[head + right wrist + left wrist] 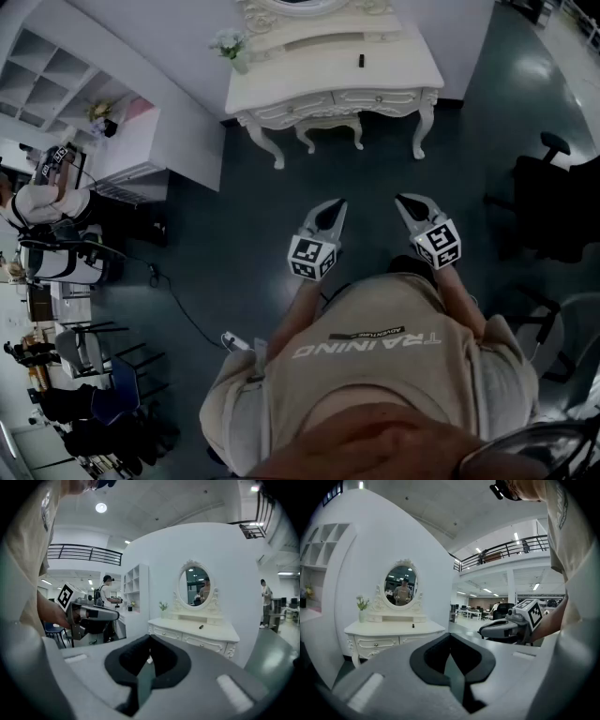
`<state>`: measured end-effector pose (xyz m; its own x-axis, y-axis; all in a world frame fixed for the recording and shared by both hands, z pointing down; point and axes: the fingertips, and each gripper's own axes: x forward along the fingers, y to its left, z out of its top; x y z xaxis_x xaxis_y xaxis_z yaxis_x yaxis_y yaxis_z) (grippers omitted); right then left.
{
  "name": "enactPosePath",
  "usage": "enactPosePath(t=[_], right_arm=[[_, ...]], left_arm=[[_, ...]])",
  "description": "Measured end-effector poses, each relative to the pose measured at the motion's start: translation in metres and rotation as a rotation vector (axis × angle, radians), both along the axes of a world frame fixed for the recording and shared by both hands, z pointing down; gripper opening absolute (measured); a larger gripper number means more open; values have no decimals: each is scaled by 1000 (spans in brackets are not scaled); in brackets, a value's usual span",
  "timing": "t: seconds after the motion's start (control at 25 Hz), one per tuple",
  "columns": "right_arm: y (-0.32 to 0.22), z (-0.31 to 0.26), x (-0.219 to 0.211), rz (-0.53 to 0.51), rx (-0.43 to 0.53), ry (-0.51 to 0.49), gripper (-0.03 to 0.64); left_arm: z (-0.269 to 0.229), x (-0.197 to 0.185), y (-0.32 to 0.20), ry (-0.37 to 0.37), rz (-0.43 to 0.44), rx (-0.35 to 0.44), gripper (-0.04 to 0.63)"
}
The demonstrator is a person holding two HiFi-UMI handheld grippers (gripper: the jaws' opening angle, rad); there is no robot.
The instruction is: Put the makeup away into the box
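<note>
Dark, glossy floor [234, 244] is spreading beneath me in the head view. The white dressing table [394, 70] is standing at twelve o'clock and white shelving [47, 70] at ten o'clock. A small dark makeup piece [361, 61] is lying on the tabletop, well apart from both tools. I am holding my left gripper [330, 208] and right gripper [410, 202] over the floor, short of the table.

In the left gripper view, its jaws are pressing together on nothing, and the right gripper is showing at three o'clock.

In the right gripper view, the jaws are likewise pressing together, empty. The oval mirror [196, 585], cut off at the head view's top edge, is showing whole at one o'clock.
</note>
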<state>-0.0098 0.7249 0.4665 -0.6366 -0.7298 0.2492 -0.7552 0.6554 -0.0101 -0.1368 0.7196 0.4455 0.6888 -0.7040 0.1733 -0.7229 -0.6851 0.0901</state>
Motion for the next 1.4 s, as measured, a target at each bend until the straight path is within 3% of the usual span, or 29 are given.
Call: enactPosePath(t=[0.28,0.64,0.76,0.84,0.92,1.08,1.24,1.4], right_arm=[[-45,10,25,43,-46,-17,3],[-117,0,82,50,-55,-73,3],[-138,17,105,39,-89,-69,3],[-154,32,114,19,-99,-44,3],[-166,46,120,-5,-113,-33,3],[-180,67,121,-45,-144,-46,3],[-213,77,109,-80,-172,-24,3],[-271,71,106,-46,-150,-3,3]], left_arm=[[-3,12,-42,1,-15,12,6],[-14,50,-119,-4,-45,-38,6],[-6,60,-142,-8,-104,-49,6],[-7,59,-157,-24,-179,-16,6],[-9,59,-168,-36,-230,10,6],[-1,64,-179,-61,-251,30,6],[9,57,-208,-57,-264,-14,6],[19,53,-251,-53,-226,-28,6]])
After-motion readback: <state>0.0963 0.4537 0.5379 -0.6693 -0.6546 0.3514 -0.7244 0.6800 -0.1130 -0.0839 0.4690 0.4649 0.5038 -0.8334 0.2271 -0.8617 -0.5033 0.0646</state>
